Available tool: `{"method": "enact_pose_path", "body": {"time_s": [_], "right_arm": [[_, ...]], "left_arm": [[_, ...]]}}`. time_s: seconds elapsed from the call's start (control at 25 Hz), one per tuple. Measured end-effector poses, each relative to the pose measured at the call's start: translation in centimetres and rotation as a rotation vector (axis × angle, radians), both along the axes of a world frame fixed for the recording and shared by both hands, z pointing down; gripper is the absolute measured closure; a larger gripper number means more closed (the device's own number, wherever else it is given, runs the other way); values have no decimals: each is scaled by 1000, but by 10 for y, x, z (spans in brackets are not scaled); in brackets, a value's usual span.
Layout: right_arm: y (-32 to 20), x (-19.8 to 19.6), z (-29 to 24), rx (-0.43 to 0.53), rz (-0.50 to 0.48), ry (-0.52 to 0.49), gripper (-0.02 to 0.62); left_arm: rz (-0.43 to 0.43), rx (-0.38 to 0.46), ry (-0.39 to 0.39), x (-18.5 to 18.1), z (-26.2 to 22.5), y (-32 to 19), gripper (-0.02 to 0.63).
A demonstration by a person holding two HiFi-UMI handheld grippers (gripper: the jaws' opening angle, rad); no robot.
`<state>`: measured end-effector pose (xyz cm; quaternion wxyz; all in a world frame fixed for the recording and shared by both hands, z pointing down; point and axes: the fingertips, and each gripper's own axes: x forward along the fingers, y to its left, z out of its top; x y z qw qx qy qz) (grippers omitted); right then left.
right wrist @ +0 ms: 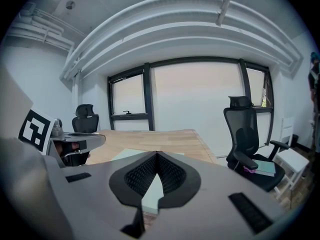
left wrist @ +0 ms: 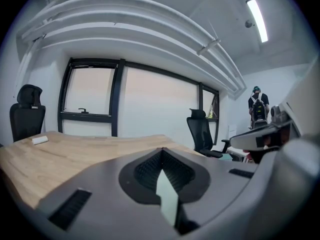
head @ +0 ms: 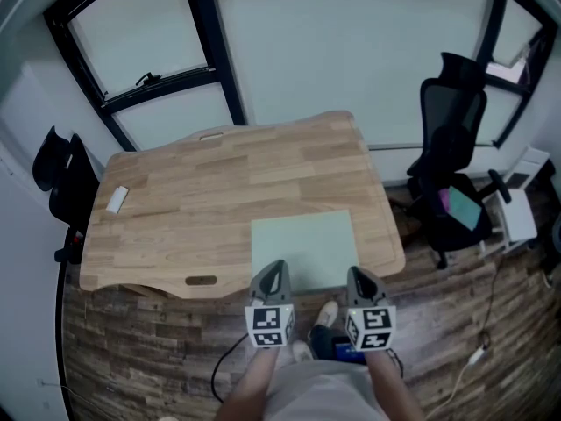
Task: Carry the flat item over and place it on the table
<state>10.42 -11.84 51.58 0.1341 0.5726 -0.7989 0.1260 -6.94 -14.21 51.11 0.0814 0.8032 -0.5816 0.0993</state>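
Observation:
A pale green flat sheet (head: 302, 244) lies on the near part of the wooden table (head: 219, 174), its near edge reaching past the table's front edge. My left gripper (head: 273, 268) is shut on the sheet's near left corner. My right gripper (head: 359, 274) is shut on its near right corner. In the left gripper view the sheet (left wrist: 167, 196) shows edge-on, pinched between the closed jaws of the gripper (left wrist: 162, 156). In the right gripper view the sheet (right wrist: 152, 194) also sits between the closed jaws of the gripper (right wrist: 157, 156).
A small white object (head: 117, 199) lies near the table's left edge. A black office chair (head: 451, 174) stands to the right, and another chair (head: 63, 178) to the left. Windows line the far wall. A person (left wrist: 257, 104) stands far off in the left gripper view.

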Motion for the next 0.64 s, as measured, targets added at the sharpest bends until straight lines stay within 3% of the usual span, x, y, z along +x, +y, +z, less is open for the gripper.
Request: {"method": "enact_pose_path", "body": {"time_s": [0.64], "right_arm": [[3,-6,2,-2,3,-17,598]], "left_arm": [[12,-28,63,3,7,1,604]]}}
